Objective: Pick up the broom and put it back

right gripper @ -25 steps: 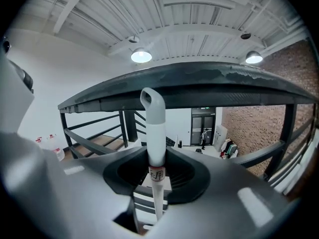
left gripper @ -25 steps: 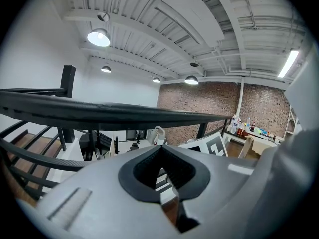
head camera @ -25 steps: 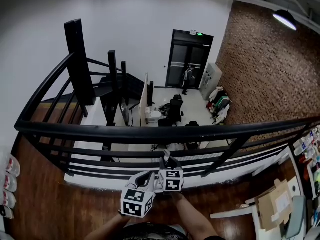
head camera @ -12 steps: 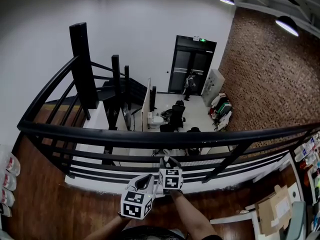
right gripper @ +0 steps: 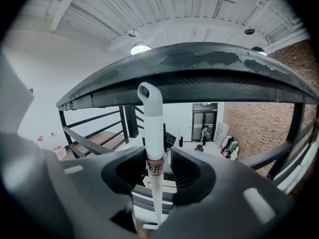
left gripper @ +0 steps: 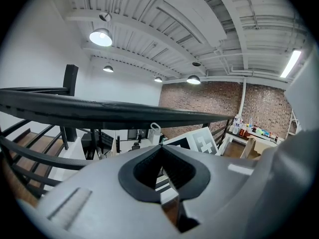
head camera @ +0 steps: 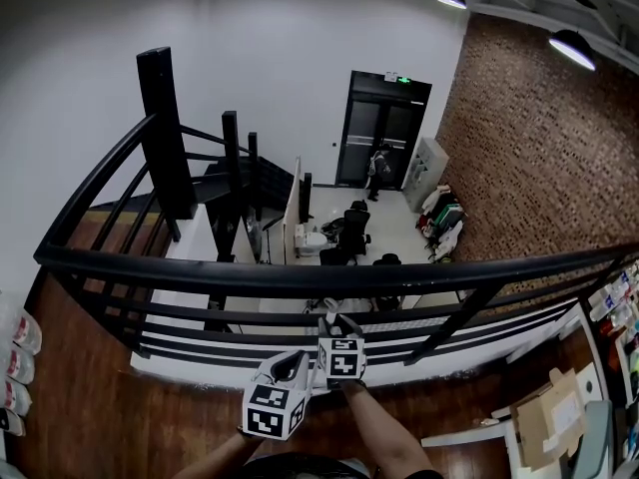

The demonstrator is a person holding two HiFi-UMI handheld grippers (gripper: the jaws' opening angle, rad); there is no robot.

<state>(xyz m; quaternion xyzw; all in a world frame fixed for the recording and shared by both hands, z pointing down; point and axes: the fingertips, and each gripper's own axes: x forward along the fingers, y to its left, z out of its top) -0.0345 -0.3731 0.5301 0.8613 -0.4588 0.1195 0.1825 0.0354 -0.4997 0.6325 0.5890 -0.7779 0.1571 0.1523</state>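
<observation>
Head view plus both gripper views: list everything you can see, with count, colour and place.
Railing: one, black, across the front.
Broom handle: one, white, upright, close in front of the railing.
Brick wall: one, brown, right.
Ceiling lamps: three, dark shades, overhead.
Double door: one, black, lower floor.
Cardboard box: one, brown, lower right.
Left gripper: one, grey, jaws together, empty.
Right gripper: one, grey, jaws opening around the broom handle.
</observation>
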